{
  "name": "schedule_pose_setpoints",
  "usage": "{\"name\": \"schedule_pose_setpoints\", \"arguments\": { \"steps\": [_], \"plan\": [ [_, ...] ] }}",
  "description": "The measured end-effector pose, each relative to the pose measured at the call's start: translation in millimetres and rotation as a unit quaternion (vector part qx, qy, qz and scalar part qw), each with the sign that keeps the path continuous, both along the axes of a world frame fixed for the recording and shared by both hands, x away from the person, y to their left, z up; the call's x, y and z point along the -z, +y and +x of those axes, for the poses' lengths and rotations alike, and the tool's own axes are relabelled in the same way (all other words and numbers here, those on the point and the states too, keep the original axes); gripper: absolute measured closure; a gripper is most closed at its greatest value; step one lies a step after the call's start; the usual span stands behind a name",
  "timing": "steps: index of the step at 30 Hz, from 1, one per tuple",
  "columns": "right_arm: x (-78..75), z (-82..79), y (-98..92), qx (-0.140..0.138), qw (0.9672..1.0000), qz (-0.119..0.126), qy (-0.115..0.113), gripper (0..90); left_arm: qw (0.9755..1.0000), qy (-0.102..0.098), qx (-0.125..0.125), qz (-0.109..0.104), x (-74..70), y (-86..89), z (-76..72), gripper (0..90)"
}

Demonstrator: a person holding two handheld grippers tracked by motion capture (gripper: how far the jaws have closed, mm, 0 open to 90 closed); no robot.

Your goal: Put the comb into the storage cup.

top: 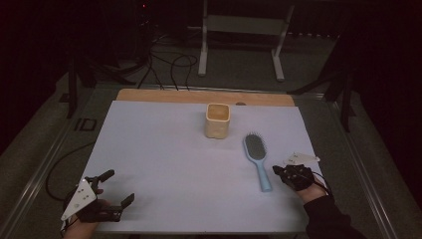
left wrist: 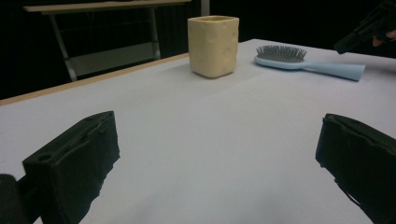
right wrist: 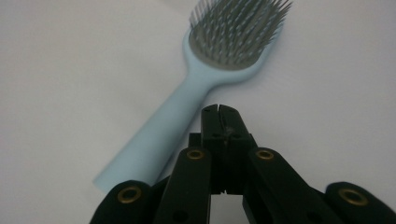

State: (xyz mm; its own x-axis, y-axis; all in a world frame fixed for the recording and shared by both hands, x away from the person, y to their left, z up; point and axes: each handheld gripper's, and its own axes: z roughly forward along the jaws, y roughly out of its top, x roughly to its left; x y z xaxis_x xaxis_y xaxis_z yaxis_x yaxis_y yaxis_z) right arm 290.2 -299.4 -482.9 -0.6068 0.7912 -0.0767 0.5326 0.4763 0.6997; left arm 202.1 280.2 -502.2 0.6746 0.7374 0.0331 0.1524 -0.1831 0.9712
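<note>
- Pale blue plastic is what your right gripper (right wrist: 219, 112) sits beside: the hairbrush (right wrist: 205, 79) lies bristles up on the white table cover (top: 164, 164), and in the right gripper view its handle runs just left of your closed jaws, which are pressed together with nothing between them.
- From the high view you see the brush (top: 258, 159) lying right of the table's middle, head towards the far edge, handle end towards you, with your right gripper (top: 278, 172) just beside that handle end. Whether the tips touch the handle you cannot tell there.
- Your left gripper (top: 117, 188) rests at the near left corner, jaws spread wide and empty; the left gripper view confirms it, with bare cover between the two black jaws.
- Only the left gripper view gives you the side of the cream cup (left wrist: 214, 45): squarish, with a dimpled wall, standing upright near the far edge, the brush (left wrist: 308, 63) a little apart from it.
- The high view looks into the cup (top: 218, 121) and shows a brownish inside, but it is too dim for you to tell whether anything lies in it.
- The brush handle's end is hidden behind your gripper's linkage in the right gripper view, and the room beyond the table is dark in every view.
</note>
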Motion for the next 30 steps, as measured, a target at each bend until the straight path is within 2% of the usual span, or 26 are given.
{"name": "schedule_pose_setpoints", "arguments": {
  "steps": [4, 6, 11, 12, 13, 19, 22, 23, 24, 26, 28, 30],
  "plan": [
    [-8.2, -1.7, 3.8, 0.014, 0.9998, 0.004, -0.011, 90.0, 1.0000, -0.001, 0.001, 0.002, 0.0, -0.4, -0.4, 0.0],
    [-17.1, -3.6, 8.3, 0.021, 0.9995, 0.007, -0.023, 90.0, 1.0000, -0.001, 0.001, 0.001, 0.0, -0.4, -0.3, 0.0],
    [-28.9, -4.6, 15.3, 0.033, 0.9988, 0.019, -0.031, 90.0, 1.0000, -0.002, 0.001, 0.001, -0.5, -0.2, -0.6, 0.0],
    [-30.6, -4.8, 16.8, 0.034, 0.9985, 0.021, -0.036, 89.0, 1.0000, -0.001, 0.001, 0.001, -0.3, -0.3, -0.7, 0.0],
    [-32.3, -5.6, 18.9, 0.038, 0.9983, 0.019, -0.041, 83.5, 1.0000, 0.000, 0.000, 0.002, -0.3, -0.4, -0.9, 0.0],
    [-37.2, -6.5, 34.6, 0.050, 0.9977, 0.013, -0.043, 77.4, 1.0000, -0.001, 0.000, 0.003, -0.8, -0.8, -1.4, 0.0],
    [-36.5, -4.4, 43.2, 0.055, 0.9978, 0.000, -0.038, 68.3, 1.0000, -0.003, 0.000, 0.002, -1.4, -0.9, -1.5, 0.0],
    [-36.5, -4.4, 43.2, 0.055, 0.9978, 0.000, -0.038, 68.3, 1.0000, -0.003, 0.000, 0.001, -1.5, -0.8, -1.5, 0.0],
    [-34.7, -2.7, 48.9, 0.059, 0.9978, -0.004, -0.031, 56.8, 1.0000, -0.002, 0.000, 0.002, -1.4, -0.6, -1.8, 0.0],
    [-31.9, -0.4, 53.6, 0.062, 0.9979, -0.003, -0.018, 46.3, 1.0000, -0.004, 0.002, 0.004, -1.6, -1.0, -2.3, 0.0],
    [-28.9, 2.1, 57.5, 0.067, 0.9977, -0.008, -0.008, 40.1, 1.0000, -0.004, 0.004, 0.003, -1.8, -1.3, -2.2, 0.0],
    [-25.9, 4.6, 60.5, 0.078, 0.9969, -0.012, 0.004, 28.4, 1.0000, -0.003, 0.004, 0.003, -1.6, -1.1, -2.3, 0.0]
  ]
}}
